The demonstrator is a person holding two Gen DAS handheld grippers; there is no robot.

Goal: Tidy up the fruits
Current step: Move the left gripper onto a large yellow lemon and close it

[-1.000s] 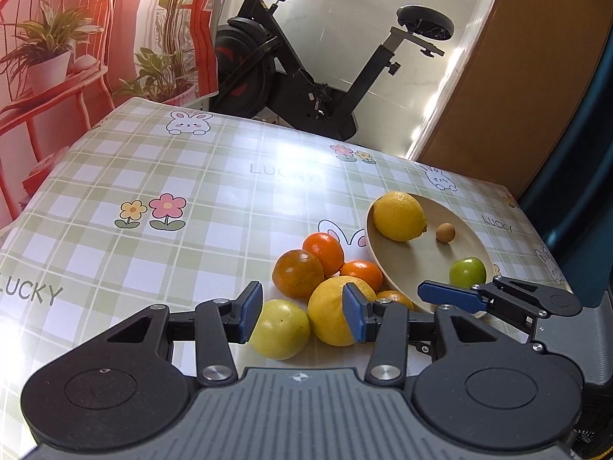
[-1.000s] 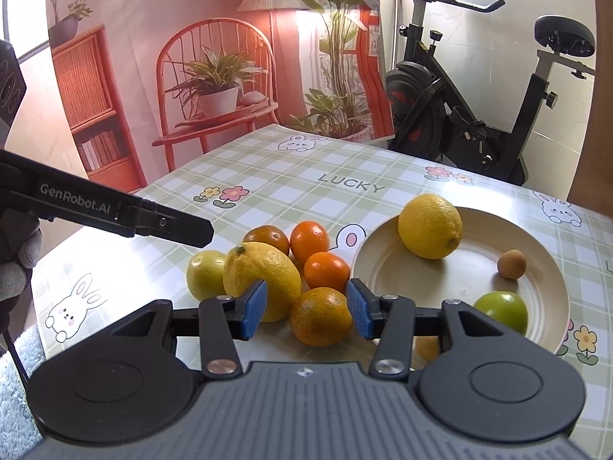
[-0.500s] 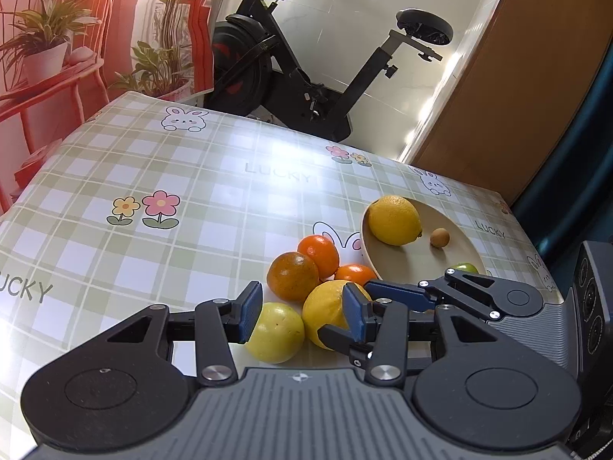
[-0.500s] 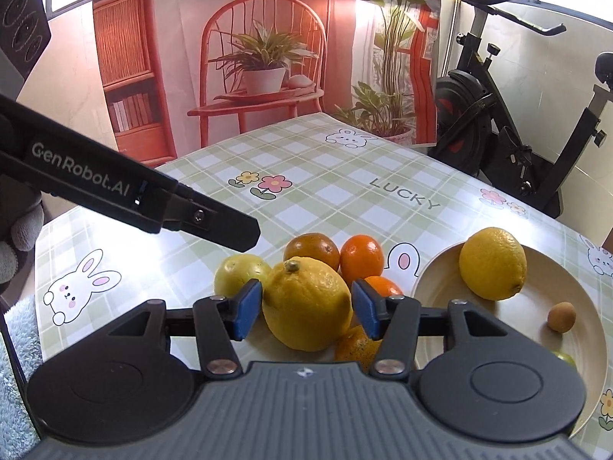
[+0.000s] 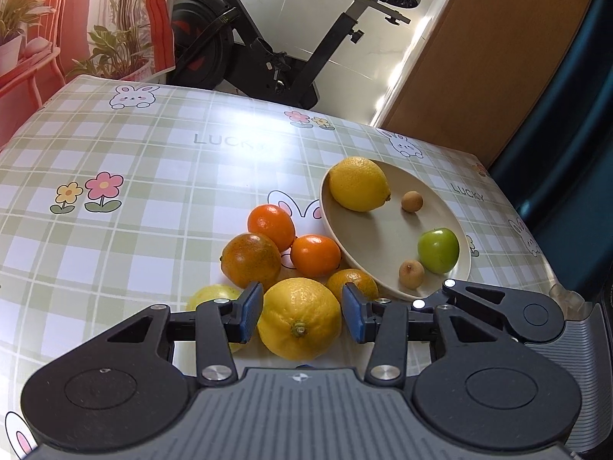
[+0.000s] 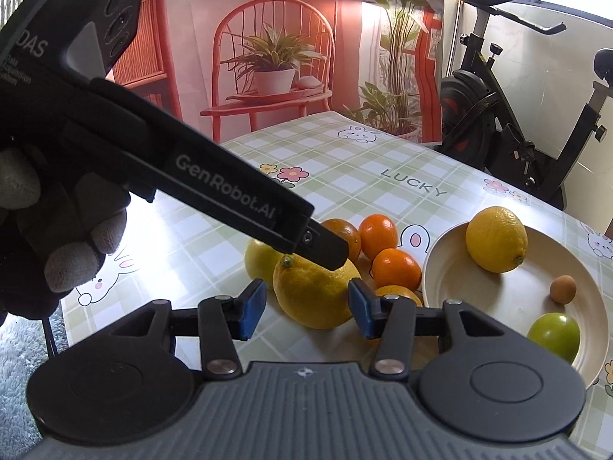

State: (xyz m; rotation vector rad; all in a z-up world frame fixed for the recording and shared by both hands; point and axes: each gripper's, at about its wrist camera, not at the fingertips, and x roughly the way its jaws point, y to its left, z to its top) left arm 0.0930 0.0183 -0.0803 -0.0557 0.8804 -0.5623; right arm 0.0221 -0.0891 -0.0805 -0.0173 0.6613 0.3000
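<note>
A: How wide are the fingers [image 5: 251,312] of the left gripper [image 5: 300,314]?

B: Narrow. They stand on both sides of the big lemon [image 5: 299,339], and the blue pads look as if they touch its skin. From this angle I cannot tell if they really press on it.

A: And the right gripper [image 6: 306,310]?

B: Its fingers [image 6: 362,312] have just been closing and are also narrow, with the same lemon between them. A small gap shows at the one pad, so it does not clamp the fruit.

A: Where is this lemon?

B: It lies on the worktop [image 5: 153,191], in front of the oranges [image 5: 316,255] and near the beige plate [image 5: 387,237]. It is bright yellow, and its stem end is turned to the left camera. A second lemon [image 5: 358,184] and a green fruit [image 5: 438,244] lie on the plate.

A: How is the hand placed?

B: A gloved hand [image 6: 57,230] holds the left gripper, which slants down from the upper left in the right view. One finger of it crosses the top of the lemon.
</note>
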